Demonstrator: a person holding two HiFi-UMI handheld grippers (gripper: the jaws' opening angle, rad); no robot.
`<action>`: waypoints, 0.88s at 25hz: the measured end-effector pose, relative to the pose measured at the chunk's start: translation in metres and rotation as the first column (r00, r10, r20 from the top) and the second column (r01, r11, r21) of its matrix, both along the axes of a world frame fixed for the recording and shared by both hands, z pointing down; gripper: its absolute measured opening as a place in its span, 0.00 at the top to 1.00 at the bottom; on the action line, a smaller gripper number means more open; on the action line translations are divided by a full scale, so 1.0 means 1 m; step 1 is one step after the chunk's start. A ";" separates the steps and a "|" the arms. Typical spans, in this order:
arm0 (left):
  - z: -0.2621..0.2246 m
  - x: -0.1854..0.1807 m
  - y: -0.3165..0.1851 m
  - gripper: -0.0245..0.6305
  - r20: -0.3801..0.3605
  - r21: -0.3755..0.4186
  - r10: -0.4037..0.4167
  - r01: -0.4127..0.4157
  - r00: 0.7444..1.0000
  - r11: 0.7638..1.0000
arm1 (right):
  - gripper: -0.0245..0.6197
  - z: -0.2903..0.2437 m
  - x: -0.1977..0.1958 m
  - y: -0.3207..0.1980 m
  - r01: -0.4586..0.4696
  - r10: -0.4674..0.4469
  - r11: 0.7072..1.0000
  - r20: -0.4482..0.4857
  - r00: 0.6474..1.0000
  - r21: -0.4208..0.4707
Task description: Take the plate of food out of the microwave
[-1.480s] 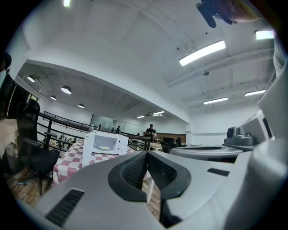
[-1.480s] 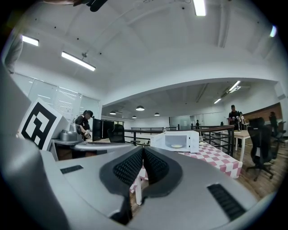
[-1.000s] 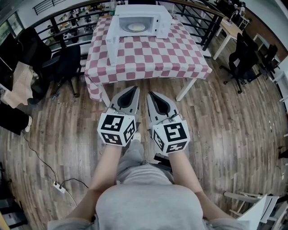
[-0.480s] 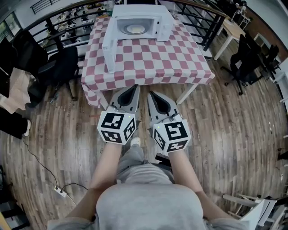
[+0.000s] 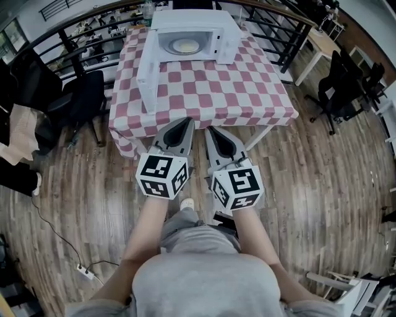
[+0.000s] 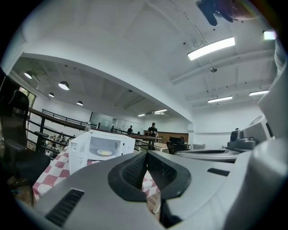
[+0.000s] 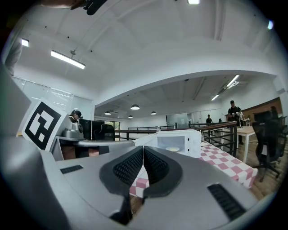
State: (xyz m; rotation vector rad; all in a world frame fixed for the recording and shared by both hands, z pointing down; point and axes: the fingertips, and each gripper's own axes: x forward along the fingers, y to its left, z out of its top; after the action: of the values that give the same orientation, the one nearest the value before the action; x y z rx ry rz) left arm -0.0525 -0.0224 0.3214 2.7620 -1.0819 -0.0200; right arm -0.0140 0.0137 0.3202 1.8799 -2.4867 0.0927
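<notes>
While the person stood at the near edge of the table, the left gripper and right gripper pointed level at it, each with its jaws pressed together on nothing. The plate of food lay inside the microwave at the far end of the checkered cloth. The microwave's door stood swung out on the left. A black chair stood just left of the table, with a railing behind.

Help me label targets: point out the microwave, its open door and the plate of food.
microwave (image 5: 193,18): head view, its white top.
microwave door (image 5: 146,71): head view, middle of the open panel.
plate of food (image 5: 184,45): head view, plate centre.
</notes>
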 end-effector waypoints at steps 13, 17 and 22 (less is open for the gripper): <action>0.009 0.016 -0.078 0.96 -0.013 -0.023 0.028 -0.028 1.000 0.999 | 0.92 0.010 0.008 -0.076 -0.006 0.005 1.000 -0.037 0.999 -0.012; 0.010 0.020 -0.096 0.96 -0.010 -0.021 0.035 -0.035 0.999 0.999 | 0.92 0.010 0.013 -0.094 -0.016 0.016 1.000 -0.027 0.999 -0.006; 0.010 0.025 -0.116 0.96 -0.008 -0.019 0.031 -0.031 0.999 0.999 | 0.92 0.012 0.022 -0.111 -0.031 0.030 0.999 -0.018 0.999 -0.010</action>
State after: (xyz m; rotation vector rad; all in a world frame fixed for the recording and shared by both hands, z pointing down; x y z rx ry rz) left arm -0.0279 -0.1387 0.3311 2.7587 -1.0318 -0.0160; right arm 0.0083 -0.0970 0.3324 1.9066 -2.4420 0.0882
